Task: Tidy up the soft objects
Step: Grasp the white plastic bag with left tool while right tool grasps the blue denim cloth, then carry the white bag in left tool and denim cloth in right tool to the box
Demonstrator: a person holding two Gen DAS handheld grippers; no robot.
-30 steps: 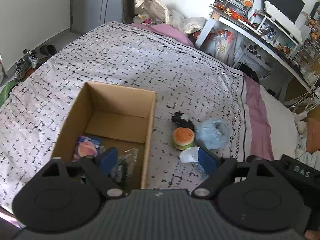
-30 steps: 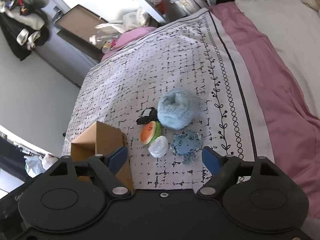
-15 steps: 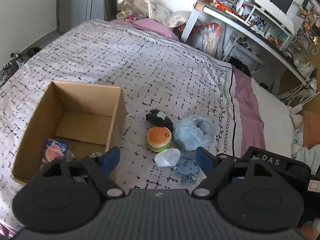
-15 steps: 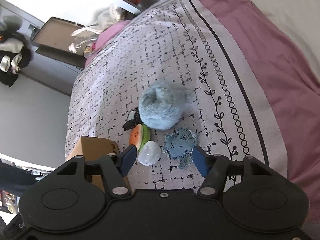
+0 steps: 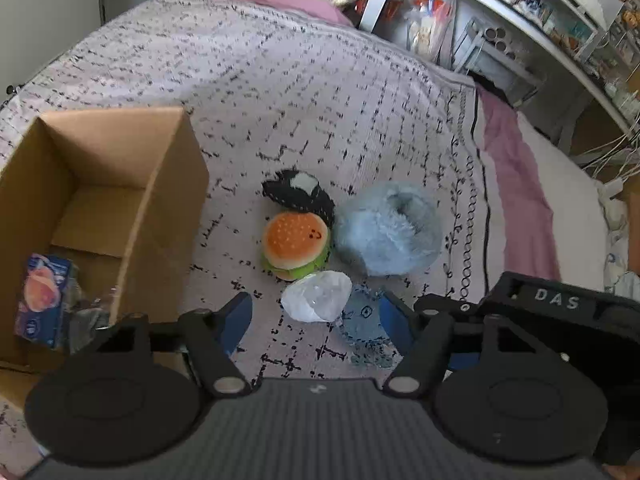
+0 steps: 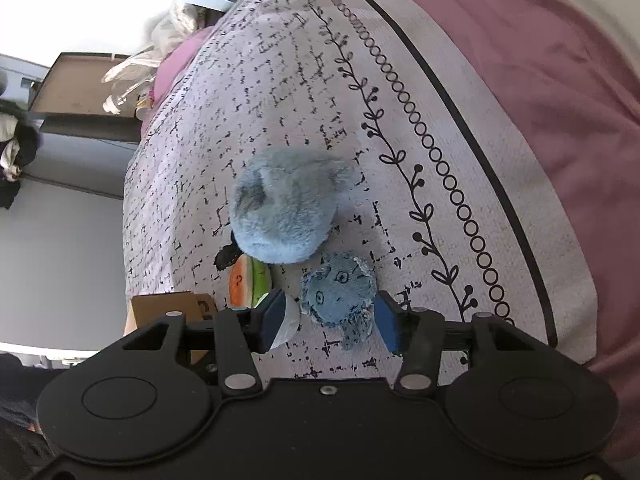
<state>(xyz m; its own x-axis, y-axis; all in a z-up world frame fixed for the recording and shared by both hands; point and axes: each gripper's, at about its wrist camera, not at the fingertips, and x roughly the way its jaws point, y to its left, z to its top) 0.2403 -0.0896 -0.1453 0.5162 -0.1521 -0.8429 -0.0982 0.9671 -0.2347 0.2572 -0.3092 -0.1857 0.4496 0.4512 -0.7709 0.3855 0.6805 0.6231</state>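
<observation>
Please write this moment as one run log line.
left gripper: open, over white pouch | right gripper: open, around denim toy | box: left

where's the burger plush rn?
In the left wrist view the burger plush lies on the bedspread, right of the cardboard box, between the black plush behind it and the white pouch in front.

Your left gripper (image 5: 316,320): jaws spread wide, nothing between the pads, aimed forward and down toward 12 o'clock | your right gripper (image 6: 330,322): jaws wide apart, nothing clamped, pointing down toward 12 o'clock, its body visible at 4 o'clock in left wrist view
</observation>
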